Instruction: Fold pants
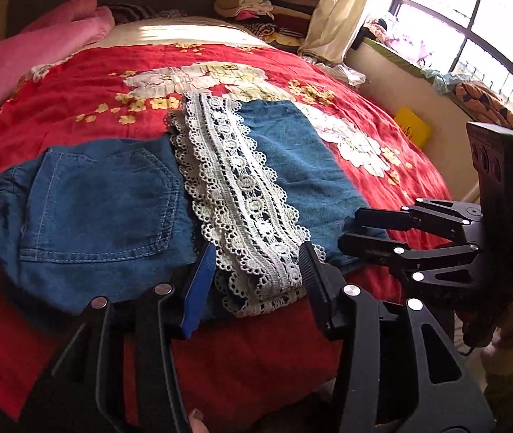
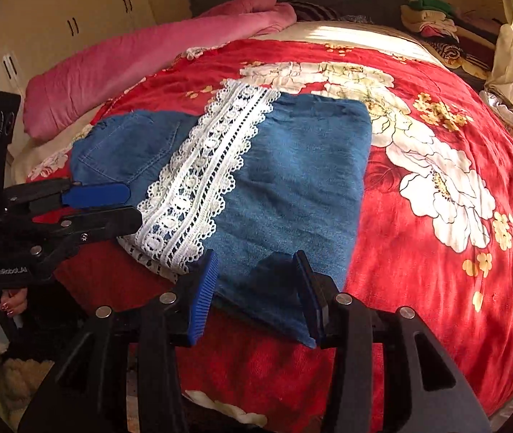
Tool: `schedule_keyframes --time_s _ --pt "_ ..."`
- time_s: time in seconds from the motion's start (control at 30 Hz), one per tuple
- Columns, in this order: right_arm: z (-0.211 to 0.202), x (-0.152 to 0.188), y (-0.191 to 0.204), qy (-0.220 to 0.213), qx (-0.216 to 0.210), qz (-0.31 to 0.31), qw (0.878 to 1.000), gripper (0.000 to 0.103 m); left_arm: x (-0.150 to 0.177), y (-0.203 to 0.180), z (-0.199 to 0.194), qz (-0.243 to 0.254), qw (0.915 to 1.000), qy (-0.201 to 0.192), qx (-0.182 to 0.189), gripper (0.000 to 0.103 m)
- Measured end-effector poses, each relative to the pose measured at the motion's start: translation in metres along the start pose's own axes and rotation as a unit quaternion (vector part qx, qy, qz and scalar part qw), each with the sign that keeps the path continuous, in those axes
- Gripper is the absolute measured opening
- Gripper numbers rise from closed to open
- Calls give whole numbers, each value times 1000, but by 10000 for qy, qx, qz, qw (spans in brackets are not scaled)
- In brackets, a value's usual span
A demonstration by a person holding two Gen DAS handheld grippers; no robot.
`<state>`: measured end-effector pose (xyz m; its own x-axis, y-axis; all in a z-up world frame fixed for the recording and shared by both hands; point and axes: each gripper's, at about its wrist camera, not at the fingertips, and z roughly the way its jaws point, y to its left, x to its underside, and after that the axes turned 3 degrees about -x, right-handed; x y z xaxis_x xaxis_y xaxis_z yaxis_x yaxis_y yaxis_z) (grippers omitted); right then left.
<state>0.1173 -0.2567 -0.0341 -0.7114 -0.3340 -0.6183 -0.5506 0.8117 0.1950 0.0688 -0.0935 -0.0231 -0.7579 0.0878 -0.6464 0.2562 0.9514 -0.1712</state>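
Observation:
Blue denim pants [image 1: 105, 209] lie folded on a red flowered bedspread [image 1: 94, 83], back pocket up, with a white lace band [image 1: 242, 187] across the middle. My left gripper [image 1: 256, 252] stands open at the near edge, its fingers on either side of the lace end without pressing it. In the right wrist view, the left gripper [image 2: 126, 209] shows a gap between its blue and black fingers beside the lace [image 2: 206, 166]. The right gripper [image 2: 256, 258] is open over the near corner of the pants [image 2: 292, 180]. It also appears at the denim's right corner [image 1: 361, 231].
A rolled pink blanket [image 2: 130, 61] lies along the bed's far left. Stacked clothes [image 1: 256, 3] sit behind the head of the bed, beside a curtain and window [image 1: 472, 18]. A yellow item [image 1: 413, 128] lies by the wall. A hand [image 2: 13, 305] holds the left gripper.

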Motion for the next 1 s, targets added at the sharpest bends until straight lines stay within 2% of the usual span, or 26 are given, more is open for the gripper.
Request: schedule_keyframes --time_s 0.13,0.2,0.4,0.47,0.5,0.57,0.77,0.87,1.0 --pt "16 7 1 187 26 36 9998 43 5 5 28 -65 9994 311 -121 40" --pt "18 9 0 173 39 29 9998 43 9 9 36 -118 9993 343 -91 41" --pt "17 9 -2 119 -5 122 9999 44 9 14 25 -256 9992 290 120 42" --pt "7 9 -6 -14 -141 343 9993 49 7 16 8 -292 9990 215 245 47" --pt "1 9 -7 -86 -182 412 9989 53 5 15 -1 -243 9995 107 166 49" --pt "-9 9 -5 -219 -161 426 9987 55 2 20 -19 -182 9998 -24 -114 62" --pt "-29 4 -1 -470 -216 536 9972 64 -1 41 -56 -409 9973 -208 -568 88" --pt "-35 -3 4 -567 -187 527 9968 72 2 47 -66 -534 9954 -213 -761 93" --pt "-39 -14 14 -678 -172 468 9964 81 5 54 -75 -665 9937 -216 -875 93"
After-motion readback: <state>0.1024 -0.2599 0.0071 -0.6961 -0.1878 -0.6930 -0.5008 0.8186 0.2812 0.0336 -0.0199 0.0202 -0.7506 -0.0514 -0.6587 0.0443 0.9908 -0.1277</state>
